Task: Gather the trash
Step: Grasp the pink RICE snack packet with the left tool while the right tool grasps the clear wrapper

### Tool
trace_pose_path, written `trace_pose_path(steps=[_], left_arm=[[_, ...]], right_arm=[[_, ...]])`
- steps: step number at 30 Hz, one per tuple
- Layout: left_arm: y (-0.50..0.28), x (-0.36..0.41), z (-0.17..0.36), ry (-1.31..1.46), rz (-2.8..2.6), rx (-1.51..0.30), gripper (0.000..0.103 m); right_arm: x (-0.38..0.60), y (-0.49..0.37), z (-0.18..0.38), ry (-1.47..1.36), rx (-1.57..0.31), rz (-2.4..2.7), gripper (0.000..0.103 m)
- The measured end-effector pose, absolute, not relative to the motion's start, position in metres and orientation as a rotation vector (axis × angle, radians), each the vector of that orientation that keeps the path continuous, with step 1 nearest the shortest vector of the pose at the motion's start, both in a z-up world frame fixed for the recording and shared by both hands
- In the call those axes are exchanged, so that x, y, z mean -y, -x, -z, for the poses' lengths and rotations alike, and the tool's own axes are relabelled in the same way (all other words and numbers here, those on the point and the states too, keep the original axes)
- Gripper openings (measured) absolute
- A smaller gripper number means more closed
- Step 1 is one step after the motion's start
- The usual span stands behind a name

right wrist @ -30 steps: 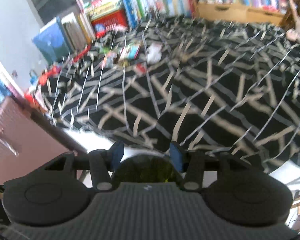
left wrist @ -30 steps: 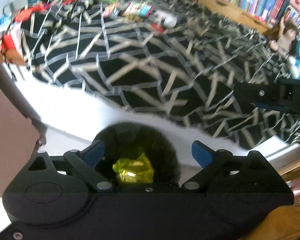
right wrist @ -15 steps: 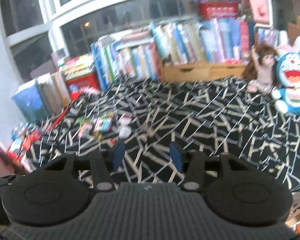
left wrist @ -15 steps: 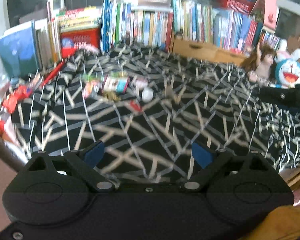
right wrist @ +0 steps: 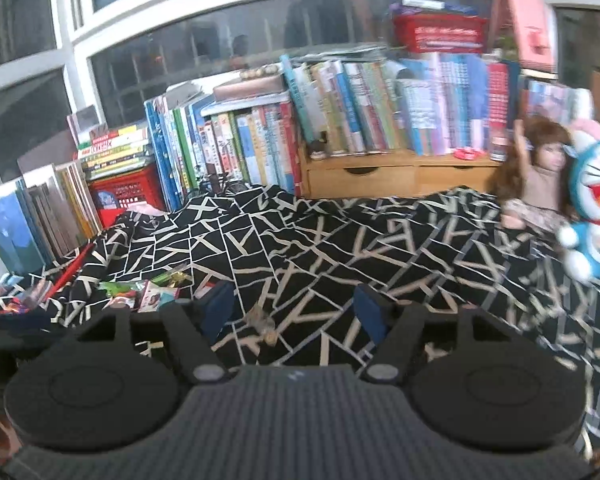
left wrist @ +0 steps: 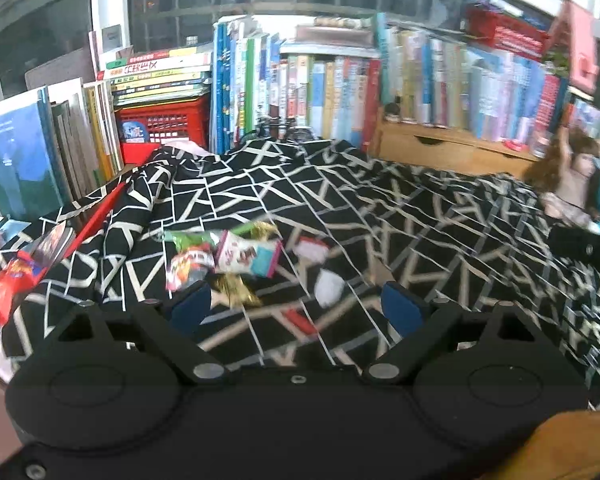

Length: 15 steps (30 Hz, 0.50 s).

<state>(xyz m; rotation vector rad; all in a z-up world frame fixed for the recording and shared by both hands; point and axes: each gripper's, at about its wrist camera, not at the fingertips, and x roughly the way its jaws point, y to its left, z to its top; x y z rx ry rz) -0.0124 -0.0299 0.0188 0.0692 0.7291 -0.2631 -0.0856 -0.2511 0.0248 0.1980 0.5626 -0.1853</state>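
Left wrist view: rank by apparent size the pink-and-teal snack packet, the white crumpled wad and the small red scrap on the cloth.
1. pink-and-teal snack packet, largest.
2. white crumpled wad.
3. small red scrap, smallest, though blurred and nearest the camera.

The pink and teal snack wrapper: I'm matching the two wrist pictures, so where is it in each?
Left wrist: snack wrapper left of centre, just beyond the left fingertip.
Right wrist: same wrapper low at left, small, beside the left fingertip.
Shared landmark: red crate under stacked books.
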Motion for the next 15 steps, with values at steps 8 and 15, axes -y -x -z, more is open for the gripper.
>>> trace_pose_path(steps=[8,15], left_arm=[[-0.092,0.048,0.028,-0.025,0.113,-0.787,0.091],[-0.142,0.062,0.067,-0.111,0.074,-0.835,0.093]], right_arm=[[0.279,0.001,0.033,-0.199,-0.670,0.095,0.077],[0.283,-0.045,0.079,-0.168,-0.841,-0.009,0.077]])
